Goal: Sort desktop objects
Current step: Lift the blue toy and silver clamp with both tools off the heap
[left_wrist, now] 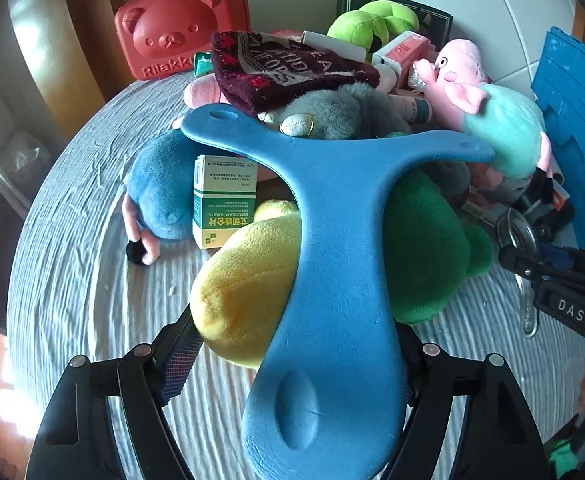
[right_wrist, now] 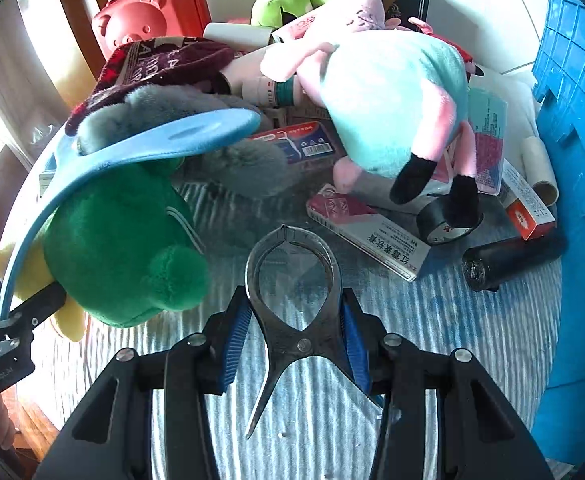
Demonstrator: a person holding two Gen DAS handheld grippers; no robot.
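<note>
Both grippers hold something above the striped cloth (right_wrist: 472, 320), with the clutter pile on the far side.

Left gripper (left_wrist: 292, 356): jaws pinch the broad rounded end of a blue T-shaped foam piece (left_wrist: 344, 264). Its crossbar lies far from the camera, over a grey plush (left_wrist: 344, 114). A yellow plush (left_wrist: 244, 284) sits just left of the stem and a green plush (left_wrist: 432, 248) just right; I cannot tell whether either touches the pads. The left pad looks partly free of the foam, so the grip may be uneven.

Right gripper (right_wrist: 296, 344): blue pads press on the two arms of a pair of metal pincers (right_wrist: 292, 280), near the pivot. The closed tips point far; the loose handles hang toward the camera.

Judged step: carry each item clear of the pile to its bin. The blue crate (right_wrist: 572, 120) stands at the right edge.

How to do it well:
- Raise the foam piece straight until the crossbar clears the grey plush and the maroon knit cap (left_wrist: 292, 64), or it may drag them along.
- Keep the foam stem centred between the pads; it is soft and could twist out.
- Hold the pincers level. Smooth steel on ribbed pads may slip if tilted.
- Keep the two hands well apart; the right gripper is already near the green plush in the left view.
</note>
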